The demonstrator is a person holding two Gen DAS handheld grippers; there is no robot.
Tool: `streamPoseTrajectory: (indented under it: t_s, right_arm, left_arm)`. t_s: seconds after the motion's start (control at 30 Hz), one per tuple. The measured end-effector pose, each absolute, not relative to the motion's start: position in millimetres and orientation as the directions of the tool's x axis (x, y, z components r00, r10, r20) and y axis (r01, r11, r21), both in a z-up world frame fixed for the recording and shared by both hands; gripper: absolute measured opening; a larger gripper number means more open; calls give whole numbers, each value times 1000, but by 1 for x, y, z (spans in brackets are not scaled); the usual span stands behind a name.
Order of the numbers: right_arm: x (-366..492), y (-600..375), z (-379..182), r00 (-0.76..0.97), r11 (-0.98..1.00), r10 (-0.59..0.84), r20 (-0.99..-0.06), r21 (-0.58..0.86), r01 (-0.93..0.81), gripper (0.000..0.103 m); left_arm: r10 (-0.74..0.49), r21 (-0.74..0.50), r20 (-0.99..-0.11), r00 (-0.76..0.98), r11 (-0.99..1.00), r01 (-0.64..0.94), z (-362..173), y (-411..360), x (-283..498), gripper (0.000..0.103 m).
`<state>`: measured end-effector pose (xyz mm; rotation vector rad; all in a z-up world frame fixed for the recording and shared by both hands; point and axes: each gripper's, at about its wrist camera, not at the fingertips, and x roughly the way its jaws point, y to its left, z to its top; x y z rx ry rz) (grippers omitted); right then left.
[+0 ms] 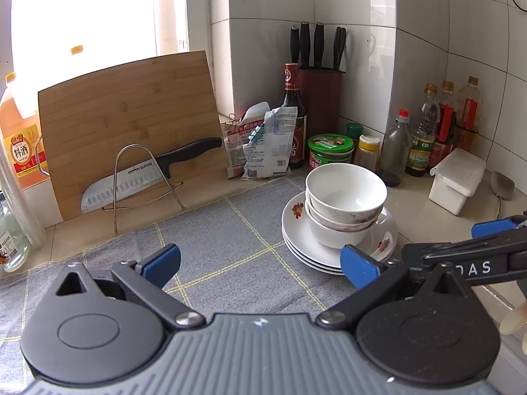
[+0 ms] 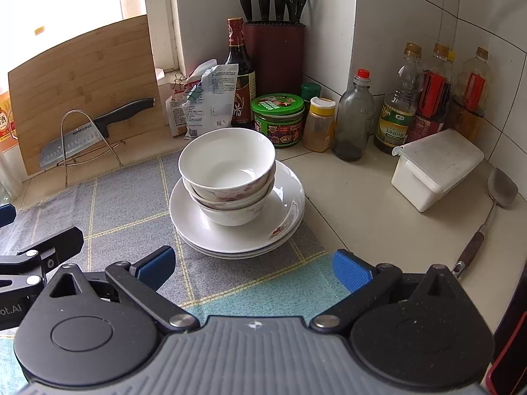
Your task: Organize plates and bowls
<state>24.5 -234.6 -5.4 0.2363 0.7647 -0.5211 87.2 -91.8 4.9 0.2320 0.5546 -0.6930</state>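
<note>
Three white bowls [image 1: 346, 194] [image 2: 227, 164] with red flower marks are nested upright on a stack of three white plates [image 1: 298, 243] [image 2: 286, 210]. The stack stands on a grey checked cloth [image 1: 214, 240] [image 2: 128, 204] at its right edge. My left gripper [image 1: 260, 265] is open above the cloth, left of and nearer than the stack, holding nothing. My right gripper [image 2: 253, 265] is open just in front of the plates, holding nothing. The right gripper's arm shows at the right edge of the left wrist view, and the left gripper's arm at the left edge of the right wrist view.
A bamboo cutting board [image 1: 128, 121] [image 2: 82, 75] leans at the back left with a knife [image 1: 141, 177] [image 2: 92, 131] on a wire rack. Bags, jars and bottles [image 2: 355, 118], a knife block [image 2: 273, 52], a white lidded box [image 2: 434, 168] and a spatula [image 2: 500, 184] crowd the back and right.
</note>
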Motion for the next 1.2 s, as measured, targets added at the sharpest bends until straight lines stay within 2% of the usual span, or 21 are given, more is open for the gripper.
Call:
streamPoseTrajectory:
  t_s: [1.2]
  right_arm:
    - [23, -237, -4, 596, 846, -376, -710, -1, 533, 103]
  left_arm:
    - [-535, 23, -571, 622, 747, 664, 4, -99, 91, 102]
